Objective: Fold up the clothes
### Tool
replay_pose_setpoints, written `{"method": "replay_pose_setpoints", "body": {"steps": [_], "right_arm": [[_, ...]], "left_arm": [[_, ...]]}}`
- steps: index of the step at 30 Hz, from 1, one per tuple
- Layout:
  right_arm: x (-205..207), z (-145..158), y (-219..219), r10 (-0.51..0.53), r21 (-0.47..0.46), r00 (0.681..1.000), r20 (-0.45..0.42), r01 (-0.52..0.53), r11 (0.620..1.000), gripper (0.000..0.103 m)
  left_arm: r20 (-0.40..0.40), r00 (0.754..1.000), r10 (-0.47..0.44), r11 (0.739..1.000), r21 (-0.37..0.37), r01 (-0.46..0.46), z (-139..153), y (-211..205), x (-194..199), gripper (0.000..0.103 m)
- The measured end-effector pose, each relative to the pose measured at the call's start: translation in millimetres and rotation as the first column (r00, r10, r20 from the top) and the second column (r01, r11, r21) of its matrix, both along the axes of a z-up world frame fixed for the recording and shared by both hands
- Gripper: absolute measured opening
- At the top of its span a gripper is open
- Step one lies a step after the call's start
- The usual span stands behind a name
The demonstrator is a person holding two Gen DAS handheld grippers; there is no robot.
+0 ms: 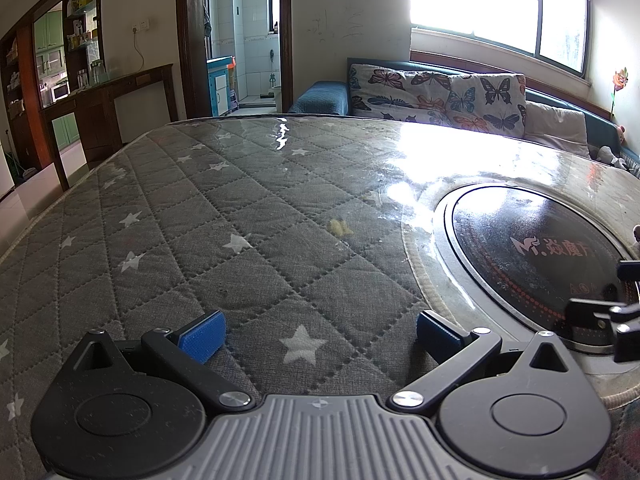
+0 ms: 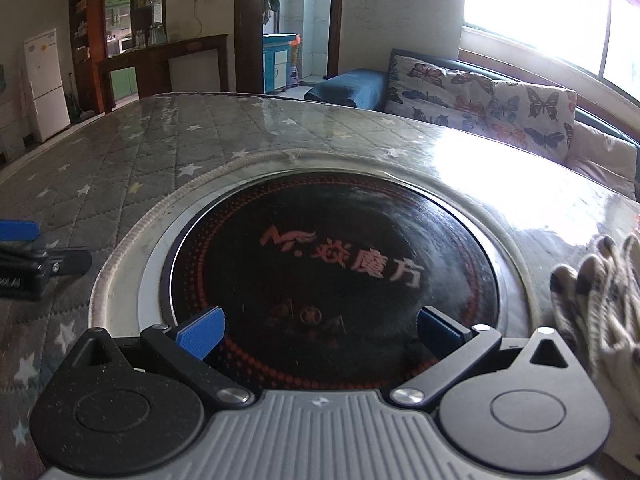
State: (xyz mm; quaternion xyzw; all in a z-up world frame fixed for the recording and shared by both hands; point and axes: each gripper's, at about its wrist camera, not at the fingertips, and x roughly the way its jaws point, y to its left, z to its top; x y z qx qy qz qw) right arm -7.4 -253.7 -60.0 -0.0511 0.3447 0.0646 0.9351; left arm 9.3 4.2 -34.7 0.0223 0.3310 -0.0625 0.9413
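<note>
Over quilted star cover (image 1: 240, 216) | glossy round cooktop (image 2: 332, 268) | both grippers agape

Walls: pale, scribbled near the window (image 1: 496, 4)
Light: strong daylight; glare on the table (image 1: 200, 208)
Seating: sofa (image 1: 560, 120); butterfly cushions (image 1: 436, 96)
Left: dark shelves (image 1: 52, 72); fridge (image 2: 46, 84); tiled doorway (image 1: 244, 36)

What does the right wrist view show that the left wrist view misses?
Only the right wrist view shows a cream-and-dark patterned cloth at its right edge and a white fridge. Only the left shows a yellow stain on the grey star-quilted table cover. Both show the round black cooktop, the butterfly-print cushions, and open tongs.
</note>
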Motion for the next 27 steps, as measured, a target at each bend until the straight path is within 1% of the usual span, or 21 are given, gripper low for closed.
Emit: {"method": "replay_pose_setpoints", "body": {"steps": [11,16,27], "right_arm": [[19.7,-1.1,8.2,0.019,-0.004,1.0,0.003,-0.019,1.0,0.103],[21.9,-3.2,2.1,0.021,0.039,1.0,-0.004,-0.021,0.999,0.103],[19.4,-3.7,1.4,0.02,0.043,1.0,0.001,-0.02,0.999,0.103]], "left_arm": [[0.0,1.0,0.0,1.0,0.0,0.0,0.0,-0.1,0.2,0.103],[0.0,1.0,0.0,1.0,0.0,0.0,0.0,0.0,0.2,0.103],[0.0,1.0,0.0,1.0,0.0,0.0,0.0,0.0,0.2,0.103]]}}
